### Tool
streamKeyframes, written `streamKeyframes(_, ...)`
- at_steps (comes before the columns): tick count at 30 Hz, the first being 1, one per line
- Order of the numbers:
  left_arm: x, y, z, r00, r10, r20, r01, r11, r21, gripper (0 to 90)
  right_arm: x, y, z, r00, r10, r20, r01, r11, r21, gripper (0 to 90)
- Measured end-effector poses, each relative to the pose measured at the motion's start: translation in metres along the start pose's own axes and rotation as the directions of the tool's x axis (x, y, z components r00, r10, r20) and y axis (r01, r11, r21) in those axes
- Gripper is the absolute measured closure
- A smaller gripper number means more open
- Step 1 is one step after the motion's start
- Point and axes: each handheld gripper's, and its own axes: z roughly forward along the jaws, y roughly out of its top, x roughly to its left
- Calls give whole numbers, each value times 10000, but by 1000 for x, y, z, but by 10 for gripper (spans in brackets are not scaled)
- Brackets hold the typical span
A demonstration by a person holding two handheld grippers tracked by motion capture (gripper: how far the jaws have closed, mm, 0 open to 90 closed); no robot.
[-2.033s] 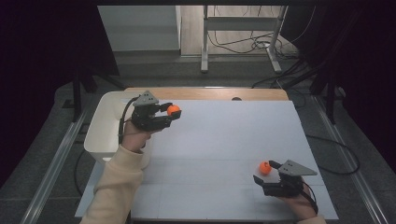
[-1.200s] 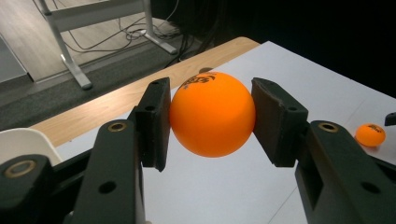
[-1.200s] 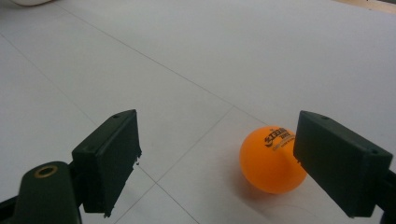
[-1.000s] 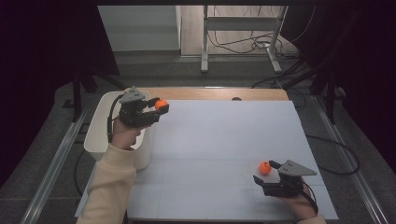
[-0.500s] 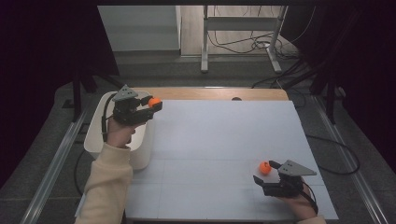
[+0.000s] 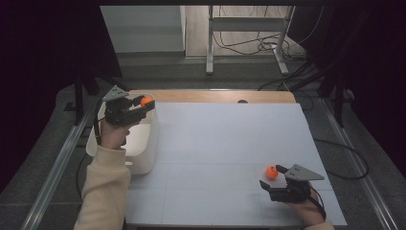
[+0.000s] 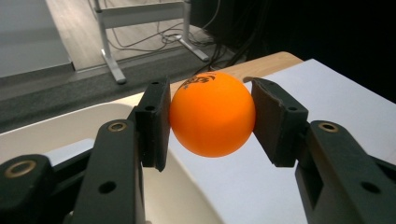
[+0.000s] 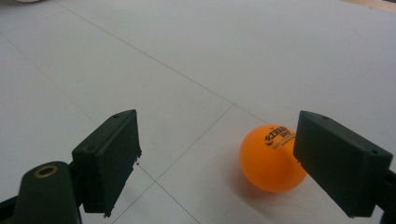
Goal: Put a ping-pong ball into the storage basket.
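- The left gripper [image 7: 212, 119] has its jaws clamped on an orange ball [image 7: 212, 113], one pad on each side at about the ball's widest part; the grip looks centred, so no re-gripping seems needed.
- From the high view, that ball [image 6: 146, 100] hangs above the right rim of the white tub [image 6: 143, 155], which stands at the left edge of the white table [image 6: 230, 139].
- To do the drop well, the person likely needs to carry the ball a little further left, over the tub's hollow, lower it, and only then part the jaws, since a light ball released on the rim may bounce out.
- The right gripper [image 8: 224, 163] has its jaws wide apart; a second orange ball [image 8: 272, 157] rests on the table just beside the right jaw, off-centre in the gap.
- In the high view this ball [image 6: 271, 172] lies at the near right of the table, well apart from the tub.
- The right gripper should shift so the ball sits midway before closing, otherwise it may roll away.
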Motion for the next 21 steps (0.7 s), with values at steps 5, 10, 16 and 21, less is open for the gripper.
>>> streamKeyframes(5, 8, -2, -3, 9996, -184, -217, 183, 9998, -73, 500, 0, 0, 0, 10000, -9, -12, 9, 10000, 25, 153)
streamKeyframes(10, 15, -3, -6, 9986, -328, -422, 322, 9994, -150, 500, 0, 0, 0, 10000, 1, 1, -1, 10000, 31, 153)
streamKeyframes(16, 24, -6, -6, 9960, -403, -803, 402, 9992, -27, 500, 0, 0, 0, 10000, 3, 6, -3, 10000, 29, 153)
streamKeyframes(21, 32, -9, -6, 9929, -507, -1078, 508, 9987, -19, 500, 0, 0, 0, 10000, 3, 14, -3, 10000, 55, 153)
